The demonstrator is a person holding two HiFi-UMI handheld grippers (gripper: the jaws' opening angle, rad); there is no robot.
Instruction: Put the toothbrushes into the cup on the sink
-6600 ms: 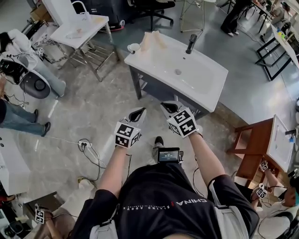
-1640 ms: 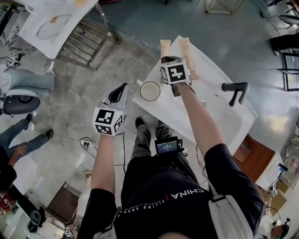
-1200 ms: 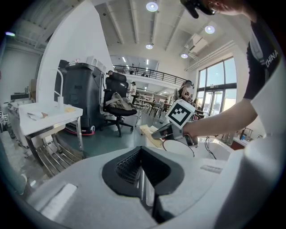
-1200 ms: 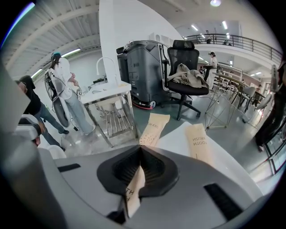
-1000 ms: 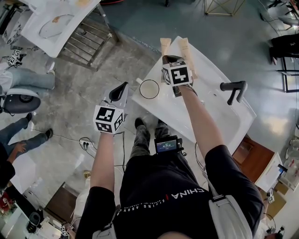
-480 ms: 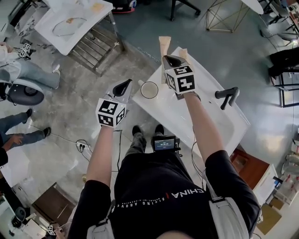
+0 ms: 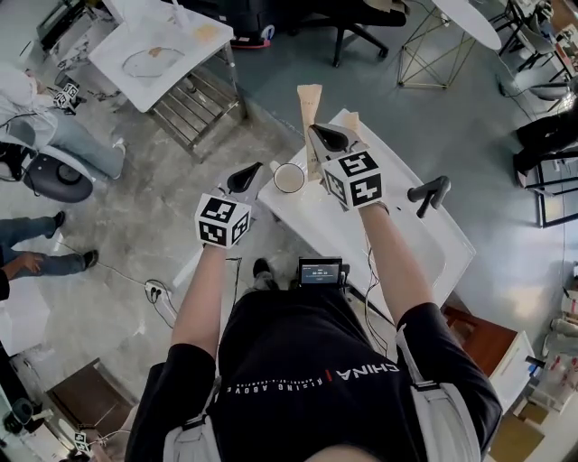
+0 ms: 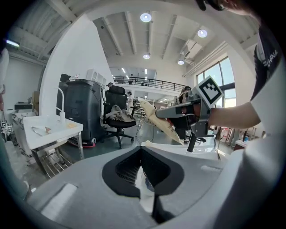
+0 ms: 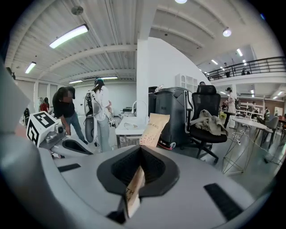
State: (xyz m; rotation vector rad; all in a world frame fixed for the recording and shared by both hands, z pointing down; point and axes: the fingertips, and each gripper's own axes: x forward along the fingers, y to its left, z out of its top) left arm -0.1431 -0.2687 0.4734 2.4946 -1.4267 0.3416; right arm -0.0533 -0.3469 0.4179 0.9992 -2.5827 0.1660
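Observation:
My right gripper [image 7: 318, 135] is shut on a tan paper-wrapped toothbrush [image 7: 309, 106] and holds it in the air above the far left end of the white sink [image 7: 402, 248]. In the right gripper view the packet [image 9: 152, 129] sticks up out of the closed jaws [image 9: 141, 150]. A second wrapped toothbrush [image 7: 350, 118] lies on the sink behind it. The white cup [image 7: 289, 178] stands on the sink's left corner. My left gripper [image 7: 254, 171] hovers just left of the cup, shut with nothing held. The left gripper view shows the right gripper [image 8: 166, 112] carrying the packet [image 8: 157, 120].
A black faucet [image 7: 430, 193] stands at the sink's right side. A white table on a metal frame [image 7: 163, 50] is at the back left, an office chair [image 7: 348, 23] behind the sink. People [image 7: 41, 149] stand at the left. A wooden stool [image 7: 471, 332] is at the right.
My right gripper has risen off the sink with the wrapped toothbrush, which now points up. The left gripper has lifted a little and come closer to the cup.

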